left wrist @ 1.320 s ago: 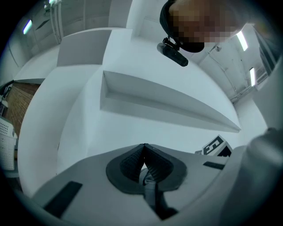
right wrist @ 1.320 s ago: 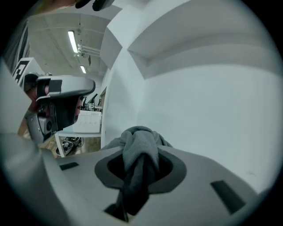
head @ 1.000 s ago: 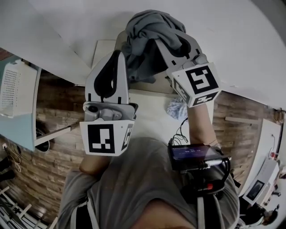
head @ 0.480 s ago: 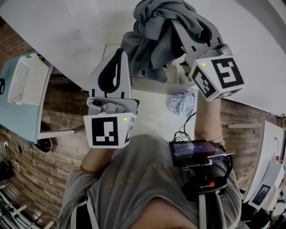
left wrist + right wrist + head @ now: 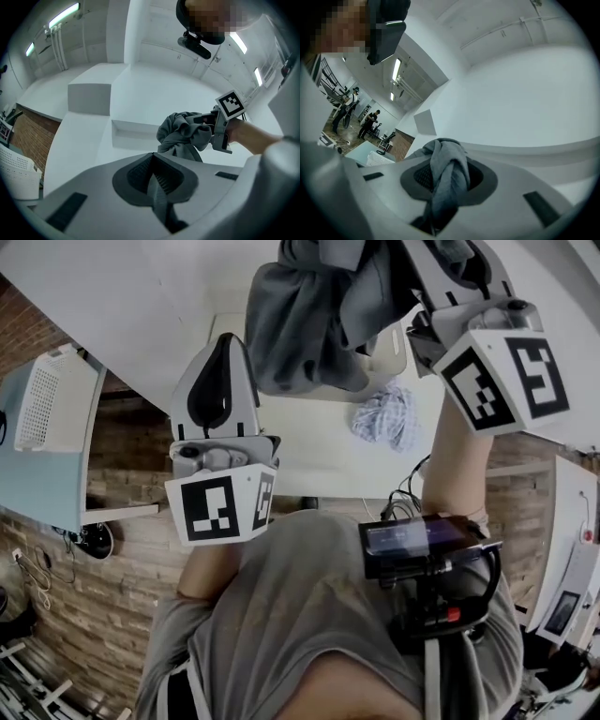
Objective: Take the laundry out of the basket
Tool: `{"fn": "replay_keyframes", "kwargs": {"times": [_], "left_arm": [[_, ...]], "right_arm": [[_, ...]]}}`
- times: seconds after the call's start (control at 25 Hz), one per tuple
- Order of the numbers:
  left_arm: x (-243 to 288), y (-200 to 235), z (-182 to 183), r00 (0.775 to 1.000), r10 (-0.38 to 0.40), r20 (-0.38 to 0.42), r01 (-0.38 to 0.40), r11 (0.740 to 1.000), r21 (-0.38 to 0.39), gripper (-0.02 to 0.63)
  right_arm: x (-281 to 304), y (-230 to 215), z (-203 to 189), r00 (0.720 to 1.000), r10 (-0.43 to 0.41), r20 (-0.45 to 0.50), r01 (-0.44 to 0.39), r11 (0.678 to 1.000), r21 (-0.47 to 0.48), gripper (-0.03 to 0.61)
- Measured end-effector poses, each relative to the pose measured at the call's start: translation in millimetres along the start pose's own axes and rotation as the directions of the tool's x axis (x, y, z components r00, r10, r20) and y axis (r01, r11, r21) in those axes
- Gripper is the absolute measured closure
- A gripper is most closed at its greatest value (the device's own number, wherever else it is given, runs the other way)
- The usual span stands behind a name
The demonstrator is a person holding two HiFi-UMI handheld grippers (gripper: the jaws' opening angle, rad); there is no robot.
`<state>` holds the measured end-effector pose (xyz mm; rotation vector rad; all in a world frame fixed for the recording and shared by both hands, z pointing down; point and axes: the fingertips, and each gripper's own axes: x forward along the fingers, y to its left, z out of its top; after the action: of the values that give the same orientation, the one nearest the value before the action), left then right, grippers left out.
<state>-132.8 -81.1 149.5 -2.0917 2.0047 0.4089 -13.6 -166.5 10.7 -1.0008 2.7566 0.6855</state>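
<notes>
Right, the grey garment (image 5: pixel 305 329) is out of the basket (image 5: pixel 42 409) and up in the air, bunched in a thick wad over the far side of the white table (image 5: pixel 319 474), touching nothing but the tool that carries it; the R gripper (image 5: pixel 446 180) has its jaws clamped on a twisted fold of it, cloth filling the gap betw. the pads, the rest hanging loose below.

L gripper (image 5: pixel 153 168) sits beside and a bit lower, jaws pressed together w/ nothing in them; it's near the hanging cloth but apart from it.

Further out: a pale crumpled cloth (image 5: pixel 384 416) lies on the table near the R arm, prob. another laundry piece; basket stands well off to the L on a light-blue surface (image 5: pixel 37 493); can't see inside it from any view, so no idea what's left in there.

My read: lift-out of this piece is done, I'm in the carry/put-down step. Next move, I think, calls for lowering the R gripper over a bare patch of table next to the pale cloth, letting the hanging part land first, then parting the jaws; fabric is twisted round the pads, so it may snag on release; L gripper is free to pull it clear, then go for the basket.
</notes>
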Motion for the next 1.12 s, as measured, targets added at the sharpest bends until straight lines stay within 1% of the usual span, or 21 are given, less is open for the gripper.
{"fn": "replay_keyframes", "kwargs": {"times": [0.12, 0.24, 0.36, 0.56, 0.72, 0.84, 1.12], "left_arm": [[-14.3, 1.8, 5.2, 0.999, -0.033, 0.002, 0.033, 0.999, 0.007, 0.606], [-30.7, 8.0, 9.0, 0.998, -0.058, -0.005, 0.058, 0.998, 0.013, 0.606], [-46.2, 16.3, 4.5, 0.996, -0.080, -0.026, 0.080, 0.997, 0.005, 0.606], [-65.0, 16.7, 2.7, 0.993, -0.111, -0.049, 0.111, 0.994, 0.001, 0.606], [-70.9, 13.4, 0.2, 0.989, -0.131, -0.067, 0.132, 0.991, 0.001, 0.606], [-71.3, 9.5, -5.3, 0.987, -0.141, -0.076, 0.141, 0.990, -0.006, 0.606], [-62.8, 0.9, -22.9, 0.981, -0.164, -0.107, 0.163, 0.986, -0.012, 0.606]], "right_arm": [[-13.9, 14.2, 14.2, 1.000, -0.020, 0.000, 0.020, 1.000, -0.016, 0.489], [-27.5, 32.3, 17.2, 0.999, -0.043, -0.009, 0.042, 0.999, -0.015, 0.489], [-42.9, 52.8, 4.3, 0.997, -0.067, -0.037, 0.067, 0.998, 0.002, 0.489], [-70.6, 81.2, -28.0, 0.989, -0.085, -0.124, 0.087, 0.996, 0.013, 0.489], [-84.9, 99.8, -58.3, 0.981, -0.087, -0.175, 0.095, 0.995, 0.036, 0.488], [-98.1, 112.5, -88.3, 0.972, -0.091, -0.215, 0.106, 0.992, 0.062, 0.488], [-124.0, 133.1, -181.5, 0.940, -0.104, -0.324, 0.148, 0.983, 0.113, 0.486]]}}
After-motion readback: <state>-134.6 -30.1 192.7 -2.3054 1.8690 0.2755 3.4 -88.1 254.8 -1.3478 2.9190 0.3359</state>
